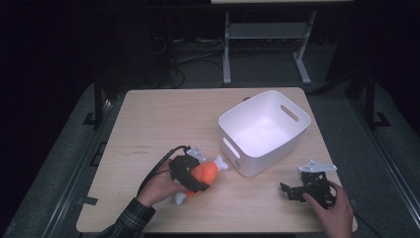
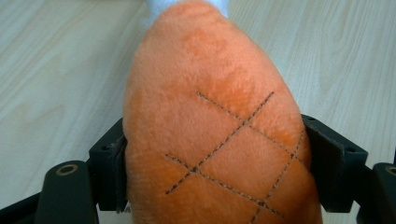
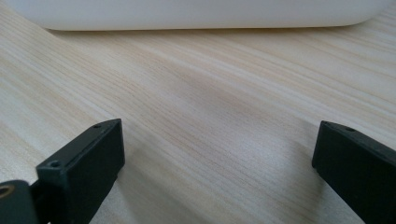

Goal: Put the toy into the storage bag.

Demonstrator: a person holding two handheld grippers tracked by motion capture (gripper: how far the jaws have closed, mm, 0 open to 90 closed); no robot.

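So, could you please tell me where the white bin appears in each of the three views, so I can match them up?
High view: the white bin stands right of centre on the table, open side up.
Left gripper view: I cannot make it out; the orange plush drumstick blocks the middle.
Right gripper view: its lower wall runs along the top edge.
Shared landmark: the light wooden table.

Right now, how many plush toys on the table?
1. The orange drumstick plush sits near the table's front left, clamped in the left gripper, beside the white bin. The bin's inside looks empty.
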